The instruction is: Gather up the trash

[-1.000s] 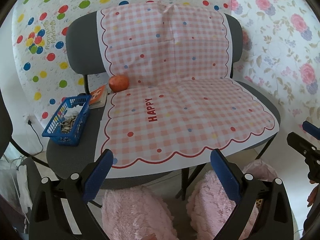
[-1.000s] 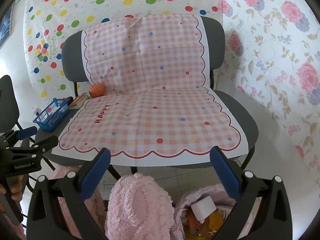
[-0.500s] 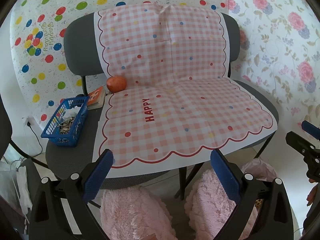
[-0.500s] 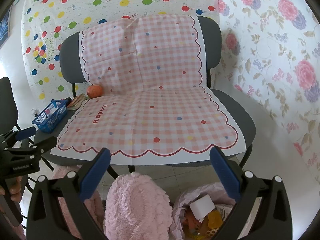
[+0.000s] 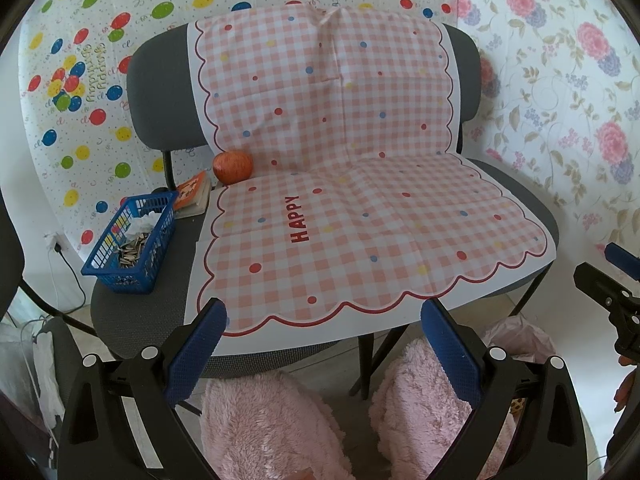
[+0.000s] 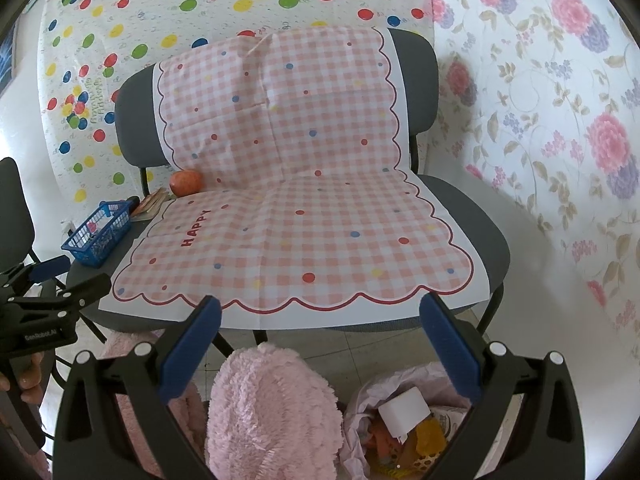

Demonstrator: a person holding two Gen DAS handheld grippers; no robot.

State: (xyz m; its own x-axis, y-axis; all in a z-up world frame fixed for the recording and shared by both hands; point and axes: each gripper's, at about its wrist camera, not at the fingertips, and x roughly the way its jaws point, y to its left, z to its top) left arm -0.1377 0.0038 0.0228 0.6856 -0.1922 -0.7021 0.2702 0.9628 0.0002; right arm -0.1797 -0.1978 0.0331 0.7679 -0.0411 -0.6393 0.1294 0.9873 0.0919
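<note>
My left gripper (image 5: 322, 344) and right gripper (image 6: 320, 340), both spread and empty, face the chair. The blue basket (image 5: 132, 246) of trash lies forward-left, nearer my left; the trash bag (image 6: 404, 424) sits below my right.

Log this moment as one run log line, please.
left gripper: open, empty | right gripper: open, empty | basket: on seat, holds scraps | trash bag: on floor, part filled | phase: nothing grasped
</note>
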